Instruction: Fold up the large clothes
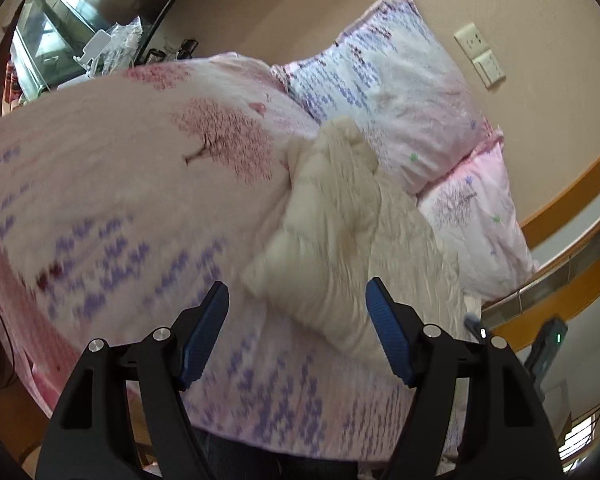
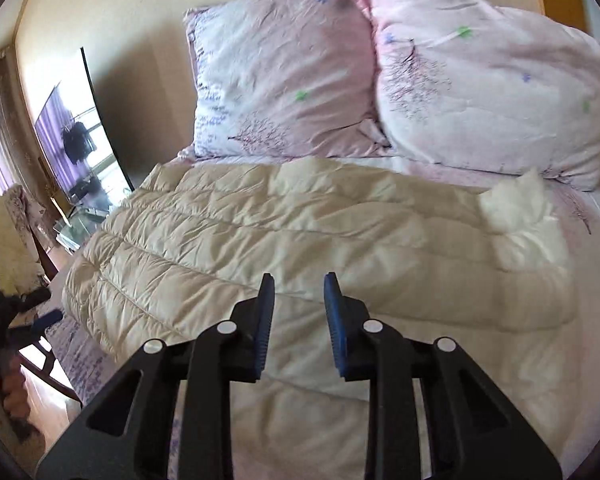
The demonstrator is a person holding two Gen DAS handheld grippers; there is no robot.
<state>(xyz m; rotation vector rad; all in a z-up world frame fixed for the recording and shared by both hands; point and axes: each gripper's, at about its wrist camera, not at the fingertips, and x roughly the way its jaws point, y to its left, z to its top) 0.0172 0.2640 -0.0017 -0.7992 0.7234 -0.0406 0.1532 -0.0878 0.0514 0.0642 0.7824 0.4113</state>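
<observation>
A cream quilted puffer jacket (image 2: 268,232) lies spread across the bed, with a white fur trim (image 2: 520,216) at its right end. In the left wrist view the jacket (image 1: 336,232) shows as a bunched cream mass on the pink floral bedspread (image 1: 120,168). My left gripper (image 1: 296,296) is open wide and empty, hovering above the jacket's near end. My right gripper (image 2: 298,284) is open and empty, just above the jacket's middle. The left gripper also shows at the left edge of the right wrist view (image 2: 40,316).
Two pink floral pillows (image 2: 284,76) (image 2: 496,88) lean against the beige wall at the head of the bed. A wall socket plate (image 1: 480,54) sits above them. A mirror (image 2: 76,132) and a chair with clothes (image 2: 8,248) stand to the left of the bed.
</observation>
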